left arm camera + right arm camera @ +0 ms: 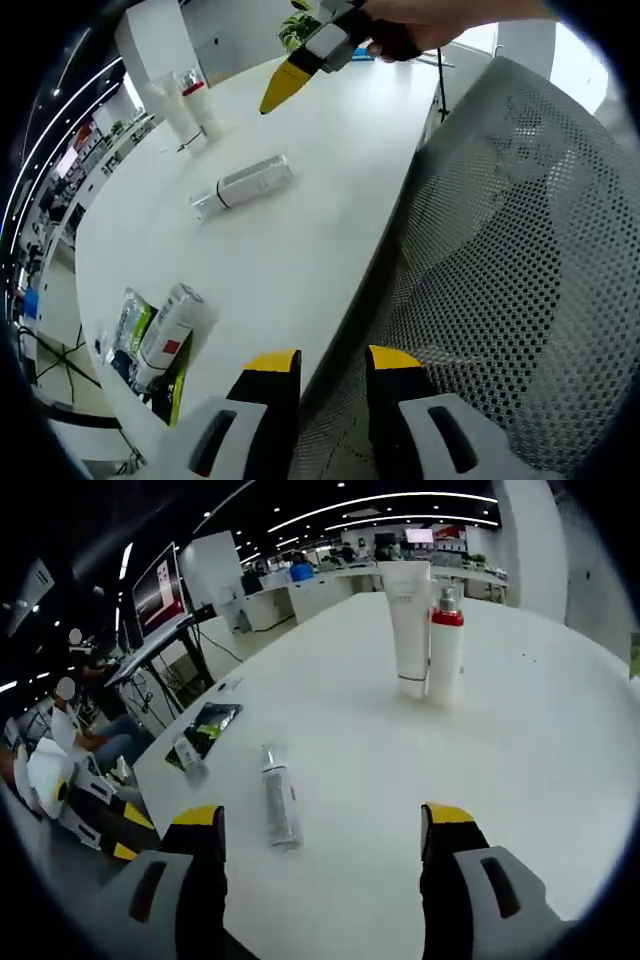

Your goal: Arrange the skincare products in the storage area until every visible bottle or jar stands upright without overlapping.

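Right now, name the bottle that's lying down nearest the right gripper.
The slim clear bottle lying flat before the right gripper; the white tube and red-banded bottle stand upright.

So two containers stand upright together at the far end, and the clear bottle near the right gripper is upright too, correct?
Not quite. The white tube and red-capped bottle do stand upright together, but the clear bottle lies flat on the table, as the right gripper view shows.

An open-plan office was indicated. Long ceiling light strips [380, 502], rows of desks [330, 585] with seated people [85, 735], and a wall screen [160, 580] were seen. A white table [300, 230] and mesh chair [510, 250] were noted.
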{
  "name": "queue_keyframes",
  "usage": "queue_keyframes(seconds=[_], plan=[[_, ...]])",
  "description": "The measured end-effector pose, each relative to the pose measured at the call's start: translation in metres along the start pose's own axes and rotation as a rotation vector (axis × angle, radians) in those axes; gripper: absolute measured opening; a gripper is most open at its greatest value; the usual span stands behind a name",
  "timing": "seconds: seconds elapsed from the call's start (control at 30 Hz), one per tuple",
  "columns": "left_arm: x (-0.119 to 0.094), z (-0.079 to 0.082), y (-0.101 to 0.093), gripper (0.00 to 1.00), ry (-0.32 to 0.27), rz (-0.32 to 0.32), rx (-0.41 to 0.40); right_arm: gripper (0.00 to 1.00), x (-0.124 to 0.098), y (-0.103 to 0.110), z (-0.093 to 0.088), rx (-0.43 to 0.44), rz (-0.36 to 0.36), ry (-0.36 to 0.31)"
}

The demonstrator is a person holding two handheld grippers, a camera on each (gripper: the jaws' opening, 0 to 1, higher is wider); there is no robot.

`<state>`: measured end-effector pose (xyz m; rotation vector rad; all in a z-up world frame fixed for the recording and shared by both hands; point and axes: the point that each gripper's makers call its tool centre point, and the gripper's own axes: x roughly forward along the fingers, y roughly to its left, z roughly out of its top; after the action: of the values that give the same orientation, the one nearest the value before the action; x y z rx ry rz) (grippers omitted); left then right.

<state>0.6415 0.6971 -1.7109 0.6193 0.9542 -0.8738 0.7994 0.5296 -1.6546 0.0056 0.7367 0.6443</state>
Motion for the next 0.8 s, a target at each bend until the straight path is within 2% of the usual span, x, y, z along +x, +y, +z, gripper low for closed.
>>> queue_keyframes(seconds=[0.1,0.23,0.37,0.67,0.8], plan=[[0.000,0.001,0.001,0.27,-0.002,0.007,0.007,0.75,0.000,0.013,-0.004,-0.018,-0.002,-0.010],[-0.001,0.001,0.003,0.27,-0.004,0.019,0.012,0.75,-0.001,0.031,-0.010,-0.001,-0.006,-0.036],[-0.001,0.002,0.004,0.27,-0.006,0.026,0.015,0.74,0.004,0.044,-0.021,0.001,0.010,-0.018],[-0.001,0.000,0.010,0.27,-0.002,0.050,0.007,0.66,0.015,0.053,-0.040,-0.062,0.007,0.051],[-0.001,-0.002,0.013,0.27,0.007,0.058,-0.001,0.62,0.019,0.054,-0.044,-0.050,-0.002,0.066]])
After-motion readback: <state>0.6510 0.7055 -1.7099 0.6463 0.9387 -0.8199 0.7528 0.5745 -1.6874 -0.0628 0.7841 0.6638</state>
